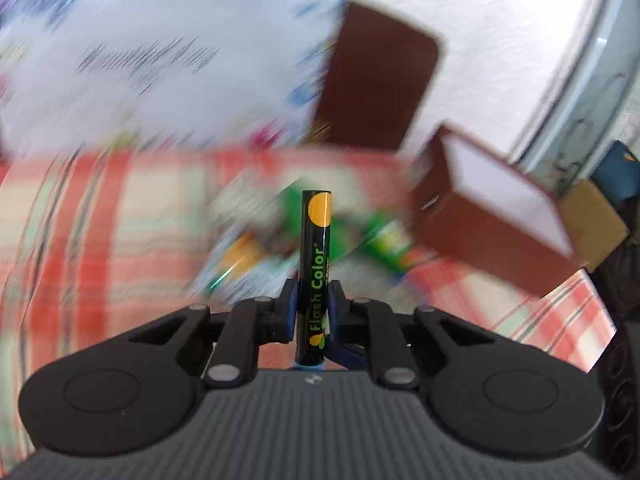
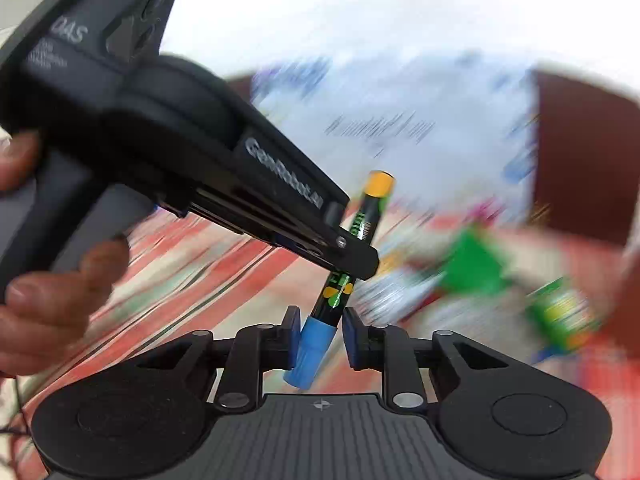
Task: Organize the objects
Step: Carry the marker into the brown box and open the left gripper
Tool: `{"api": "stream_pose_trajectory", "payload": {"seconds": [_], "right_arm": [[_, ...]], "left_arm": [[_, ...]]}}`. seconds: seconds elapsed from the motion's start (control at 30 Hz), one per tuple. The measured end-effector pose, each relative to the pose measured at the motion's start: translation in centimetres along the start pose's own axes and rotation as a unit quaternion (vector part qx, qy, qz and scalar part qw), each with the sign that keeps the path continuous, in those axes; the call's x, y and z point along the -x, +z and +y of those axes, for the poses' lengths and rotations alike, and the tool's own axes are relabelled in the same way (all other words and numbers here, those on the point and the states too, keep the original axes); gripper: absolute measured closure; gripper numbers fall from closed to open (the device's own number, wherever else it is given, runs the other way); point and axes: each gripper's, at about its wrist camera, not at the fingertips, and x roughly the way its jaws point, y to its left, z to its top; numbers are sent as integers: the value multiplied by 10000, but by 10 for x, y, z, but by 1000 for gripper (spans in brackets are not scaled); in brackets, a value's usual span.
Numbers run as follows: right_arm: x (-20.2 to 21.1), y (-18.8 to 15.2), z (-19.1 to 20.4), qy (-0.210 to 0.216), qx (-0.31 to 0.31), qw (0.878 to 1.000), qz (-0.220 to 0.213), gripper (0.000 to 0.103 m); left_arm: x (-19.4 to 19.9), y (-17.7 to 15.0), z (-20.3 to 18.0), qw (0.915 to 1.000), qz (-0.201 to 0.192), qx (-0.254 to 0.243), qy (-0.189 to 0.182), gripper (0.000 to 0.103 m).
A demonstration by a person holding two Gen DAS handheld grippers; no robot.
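Observation:
A black "Flash Color" marker (image 1: 316, 240) with an orange spot stands upright between the pads of my left gripper (image 1: 314, 300), which is shut on its barrel. In the right wrist view the left gripper (image 2: 356, 260) comes in from the upper left, held by a hand (image 2: 52, 280), and holds the marker (image 2: 370, 208) tilted. The marker's blue cap (image 2: 312, 344) points toward the camera and sits between the blue pads of my right gripper (image 2: 320, 332), which is closed around it. The left pad touches the cap.
A red checked cloth (image 1: 80, 220) covers the surface. Blurred green packets (image 1: 384, 240) lie on it behind the marker. An open brown box (image 1: 492, 204) with a white inside stands at right, a brown panel (image 1: 380, 76) and a white printed sheet (image 1: 152, 64) behind. A cardboard box (image 1: 592, 220) is far right.

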Motion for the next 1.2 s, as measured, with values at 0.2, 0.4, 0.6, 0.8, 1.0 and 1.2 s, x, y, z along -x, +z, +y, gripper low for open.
{"api": "stream_pose_trajectory", "payload": {"seconds": [0.2, 0.4, 0.6, 0.8, 1.0, 1.2], "right_arm": [[56, 22, -87, -1190, -188, 9889, -875, 85], [99, 12, -184, -2106, -667, 9680, -1192, 87], [102, -8, -241, -2552, -1036, 9553, -1078, 85], [108, -17, -259, -2717, -1650, 9405, -1199, 81], [117, -15, -234, -2935, -1417, 9331, -1518, 73], [122, 11, -266, -3724, -337, 9070, -1934, 70]], "left_arm": [[-34, 53, -114, 9943, -388, -858, -503, 86], [-103, 78, -196, 9875, -145, -1139, -1084, 86], [-158, 69, -232, 9879, 73, -1325, -798, 83], [-148, 68, -204, 9924, 64, -1097, -554, 77], [-99, 53, -144, 9974, -208, -662, -172, 72], [-63, 14, -98, 9972, -57, -454, 584, 72]]}}
